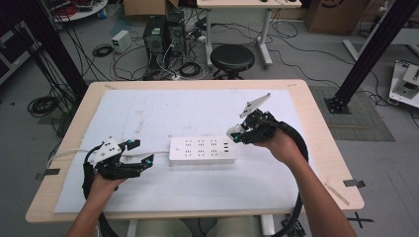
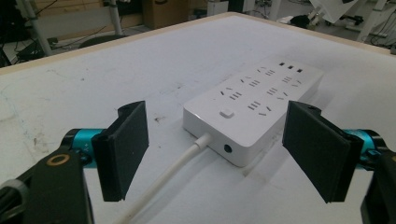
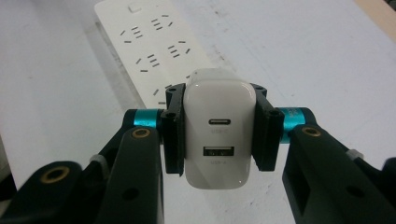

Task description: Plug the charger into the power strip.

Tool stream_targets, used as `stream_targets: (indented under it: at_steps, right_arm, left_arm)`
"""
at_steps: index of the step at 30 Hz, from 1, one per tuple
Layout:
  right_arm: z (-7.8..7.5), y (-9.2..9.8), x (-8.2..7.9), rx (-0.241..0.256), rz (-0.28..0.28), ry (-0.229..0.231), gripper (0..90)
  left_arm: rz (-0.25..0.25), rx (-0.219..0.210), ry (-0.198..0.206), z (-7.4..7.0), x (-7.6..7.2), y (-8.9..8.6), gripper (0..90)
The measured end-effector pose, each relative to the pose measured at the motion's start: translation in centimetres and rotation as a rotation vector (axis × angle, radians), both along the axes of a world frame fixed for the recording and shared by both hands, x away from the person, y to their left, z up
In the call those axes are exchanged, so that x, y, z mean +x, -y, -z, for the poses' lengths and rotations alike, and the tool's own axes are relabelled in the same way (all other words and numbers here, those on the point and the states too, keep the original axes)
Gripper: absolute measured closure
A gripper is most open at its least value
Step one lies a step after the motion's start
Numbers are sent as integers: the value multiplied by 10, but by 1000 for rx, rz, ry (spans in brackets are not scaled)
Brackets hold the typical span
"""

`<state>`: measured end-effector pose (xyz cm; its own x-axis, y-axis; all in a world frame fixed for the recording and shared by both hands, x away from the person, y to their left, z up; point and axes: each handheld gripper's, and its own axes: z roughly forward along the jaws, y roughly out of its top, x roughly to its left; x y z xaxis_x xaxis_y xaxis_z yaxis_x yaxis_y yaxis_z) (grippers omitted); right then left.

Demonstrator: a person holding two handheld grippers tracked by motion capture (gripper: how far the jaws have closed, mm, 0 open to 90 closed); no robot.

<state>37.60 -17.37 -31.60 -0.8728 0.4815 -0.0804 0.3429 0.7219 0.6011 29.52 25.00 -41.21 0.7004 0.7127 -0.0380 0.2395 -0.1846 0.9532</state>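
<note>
A white power strip (image 1: 202, 150) lies flat in the middle of the white mat, its white cable (image 1: 158, 153) running left. My left gripper (image 1: 140, 152) rests on the mat at the strip's cable end, open, its jaws either side of the cable (image 2: 163, 179) and short of the strip (image 2: 254, 109). My right gripper (image 1: 236, 135) hovers just above the strip's right end, shut on a white USB charger (image 3: 217, 133). The charger's two ports face the camera; its plug side is hidden. Beyond the charger the strip's sockets (image 3: 154, 46) show.
A white mat (image 1: 148, 111) covers most of the wooden table (image 1: 316, 113). Behind the table stand a black stool (image 1: 232, 59), computer towers (image 1: 163, 32) and tangled floor cables. Black frame posts rise at the left and right.
</note>
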Motion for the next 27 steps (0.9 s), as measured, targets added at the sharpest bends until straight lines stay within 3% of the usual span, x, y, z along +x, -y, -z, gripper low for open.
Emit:
stream_targets:
  at_steps: [13,19,27]
  right_arm:
    - [9,-30,20,-48,-77,-47,633]
    - [17,-36,28,-50,-111,-95,633]
    - [24,-35,36,-84,-144,-98,634]
  left_arm:
    - [1,-20,-8,5,0,-4,227]
    - [6,-21,-10,7,2,-5,227]
    - [10,-24,-17,10,1,-5,227]
